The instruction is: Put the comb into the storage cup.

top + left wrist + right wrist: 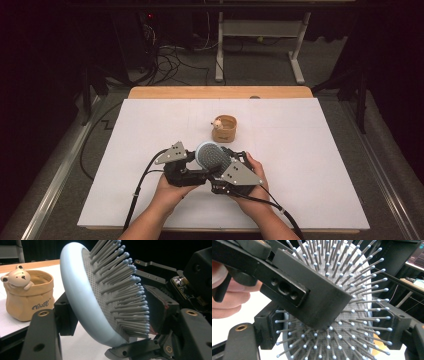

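Observation:
A pale blue hairbrush (212, 154) with grey bristles is held up off the white table top (310, 150), near its front middle. In the left gripper view my left gripper (112, 315) has the brush head (82, 305) between its jaws: one pad lies against the blue back, the other pad (157, 311) presses on the bristle tips. My left gripper (192, 167) reaches in from the left. My right gripper (227, 170) comes from the right. In the right gripper view my right gripper (332, 332) grips the brush (352, 315) across its sides.
A tan cup with a small bear figure on its rim (223, 128) (26, 297) stands on the table just beyond the brush. The table's wooden far edge (220, 92) lies behind it. Cables (140, 185) trail from both grippers toward the front edge.

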Demonstrator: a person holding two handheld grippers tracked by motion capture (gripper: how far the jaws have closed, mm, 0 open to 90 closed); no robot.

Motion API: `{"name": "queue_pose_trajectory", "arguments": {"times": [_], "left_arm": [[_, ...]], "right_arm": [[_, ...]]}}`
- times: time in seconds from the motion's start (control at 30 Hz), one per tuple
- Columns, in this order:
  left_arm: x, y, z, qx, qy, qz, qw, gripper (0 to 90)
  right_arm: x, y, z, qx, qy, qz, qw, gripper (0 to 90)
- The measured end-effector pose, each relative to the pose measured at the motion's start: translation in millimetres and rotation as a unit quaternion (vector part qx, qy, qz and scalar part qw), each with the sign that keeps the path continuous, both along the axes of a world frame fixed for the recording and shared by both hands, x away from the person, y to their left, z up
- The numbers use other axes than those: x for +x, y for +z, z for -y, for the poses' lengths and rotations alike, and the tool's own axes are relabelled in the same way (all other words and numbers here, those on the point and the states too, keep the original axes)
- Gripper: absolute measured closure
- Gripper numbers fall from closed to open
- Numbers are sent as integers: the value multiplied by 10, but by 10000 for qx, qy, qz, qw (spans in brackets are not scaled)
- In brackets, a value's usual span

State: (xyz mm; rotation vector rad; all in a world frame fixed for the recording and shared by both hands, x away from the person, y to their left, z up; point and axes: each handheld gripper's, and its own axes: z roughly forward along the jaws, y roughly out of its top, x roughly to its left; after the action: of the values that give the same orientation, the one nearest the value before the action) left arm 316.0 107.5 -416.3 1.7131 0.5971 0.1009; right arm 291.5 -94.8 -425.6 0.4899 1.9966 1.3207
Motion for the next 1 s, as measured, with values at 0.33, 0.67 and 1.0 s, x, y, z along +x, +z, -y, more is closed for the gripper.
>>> {"name": "queue_pose_trajectory", "arguments": {"times": [0.33,0.67,1.0], "left_arm": [[5,4,-9,-29,-4,-17,10000,387],[13,22,-40,-75,-25,-109,9999,429],[-12,46,-50,-106,36,-50,9999,467]], "right_arm": [[-2,2,0,6,-5,7,10000,206],[-12,6,-13,-18,-27,63,10000,205],[-30,24,-26,-18,-48,128,9999,204]]}}
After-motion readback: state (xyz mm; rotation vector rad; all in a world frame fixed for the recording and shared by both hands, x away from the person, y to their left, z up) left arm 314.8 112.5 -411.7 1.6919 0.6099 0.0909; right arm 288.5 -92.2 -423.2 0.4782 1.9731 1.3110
